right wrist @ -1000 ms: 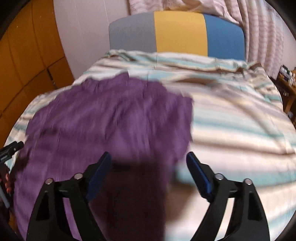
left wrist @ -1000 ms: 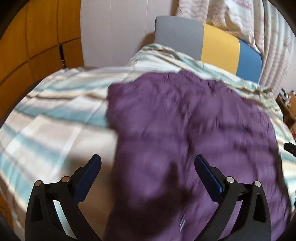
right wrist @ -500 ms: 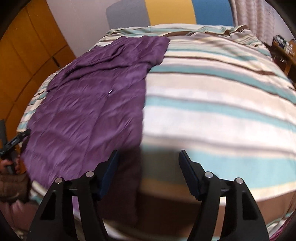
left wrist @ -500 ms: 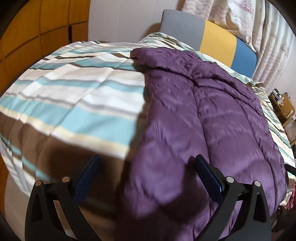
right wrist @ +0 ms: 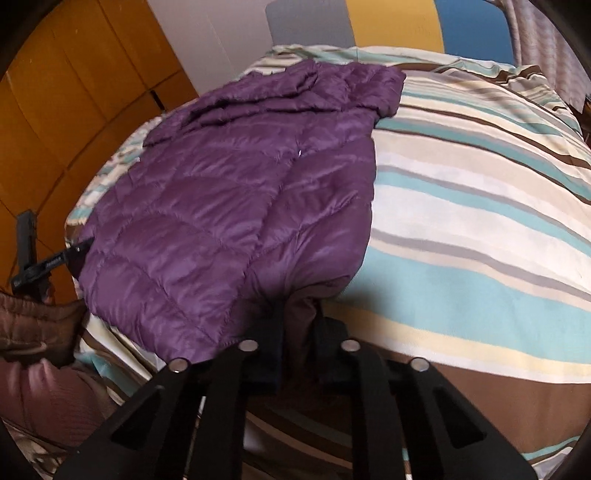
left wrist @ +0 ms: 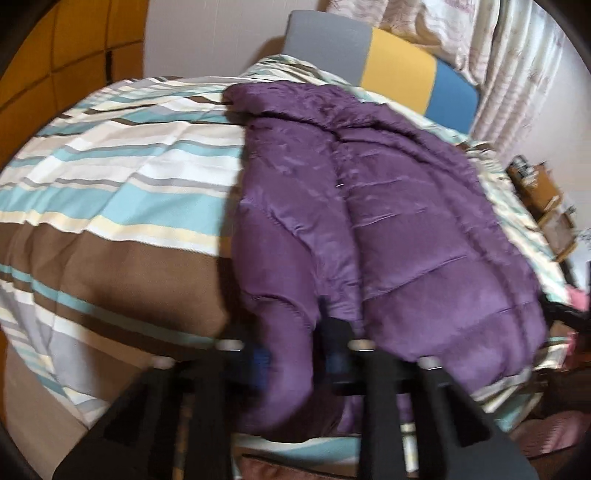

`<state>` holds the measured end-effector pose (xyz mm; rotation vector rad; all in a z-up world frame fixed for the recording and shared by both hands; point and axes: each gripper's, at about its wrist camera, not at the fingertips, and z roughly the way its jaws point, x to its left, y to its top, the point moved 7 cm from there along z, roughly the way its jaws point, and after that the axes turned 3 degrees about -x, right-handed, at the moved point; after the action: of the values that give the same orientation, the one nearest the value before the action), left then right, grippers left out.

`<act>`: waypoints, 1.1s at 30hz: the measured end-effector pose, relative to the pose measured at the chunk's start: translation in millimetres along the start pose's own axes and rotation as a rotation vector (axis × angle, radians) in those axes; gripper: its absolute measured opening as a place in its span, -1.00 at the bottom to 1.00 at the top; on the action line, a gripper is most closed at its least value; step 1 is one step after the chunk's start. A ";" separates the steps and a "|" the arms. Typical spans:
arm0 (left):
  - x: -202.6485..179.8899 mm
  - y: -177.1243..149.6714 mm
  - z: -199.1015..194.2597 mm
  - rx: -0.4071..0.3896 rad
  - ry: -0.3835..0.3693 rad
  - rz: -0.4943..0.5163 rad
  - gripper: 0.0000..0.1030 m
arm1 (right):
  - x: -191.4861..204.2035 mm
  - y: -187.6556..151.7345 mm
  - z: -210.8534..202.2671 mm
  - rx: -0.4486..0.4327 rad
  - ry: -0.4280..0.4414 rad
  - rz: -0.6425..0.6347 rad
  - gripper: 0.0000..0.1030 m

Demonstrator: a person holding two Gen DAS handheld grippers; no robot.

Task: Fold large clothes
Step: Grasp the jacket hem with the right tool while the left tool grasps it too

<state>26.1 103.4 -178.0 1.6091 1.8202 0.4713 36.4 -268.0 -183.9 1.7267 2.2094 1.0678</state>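
The left gripper (left wrist: 295, 360) is clamped on the purple jacket (left wrist: 388, 221) near the bed's foot edge; the right gripper (right wrist: 300, 345) pinches its other lower corner.

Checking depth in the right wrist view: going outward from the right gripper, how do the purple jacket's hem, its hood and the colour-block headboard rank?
1. Hem, pinched between the right gripper's fingers.
2. Hood, at the jacket's far end, up the bed.
3. Headboard, behind the striped duvet, at the top.

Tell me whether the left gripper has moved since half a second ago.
Yes. The left gripper went forward and shut on the purple jacket's near edge; the striped duvet looms closer.
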 end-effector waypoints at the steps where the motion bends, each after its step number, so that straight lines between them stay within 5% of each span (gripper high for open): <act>1: -1.7 6.1 -3.5 -0.009 -0.016 -0.007 -0.77 | -0.1 3.0 -1.2 -0.012 0.009 0.012 -0.84; 17: 2.8 93.2 -10.9 -0.120 -0.128 -0.162 -0.80 | -2.0 104.0 -17.0 -0.224 0.119 0.153 -0.86; 27: 16.7 164.2 41.8 -0.101 -0.153 -0.286 -0.80 | -39.0 166.2 15.5 -0.260 0.126 0.342 -0.86; 33: 16.1 183.7 76.3 -0.076 -0.106 -0.255 -0.80 | -63.7 182.4 44.9 -0.261 0.149 0.458 -0.86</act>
<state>212.4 140.5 -116.9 1.3039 1.8706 0.3292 225.2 -288.9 -126.6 2.1381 1.6779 1.5456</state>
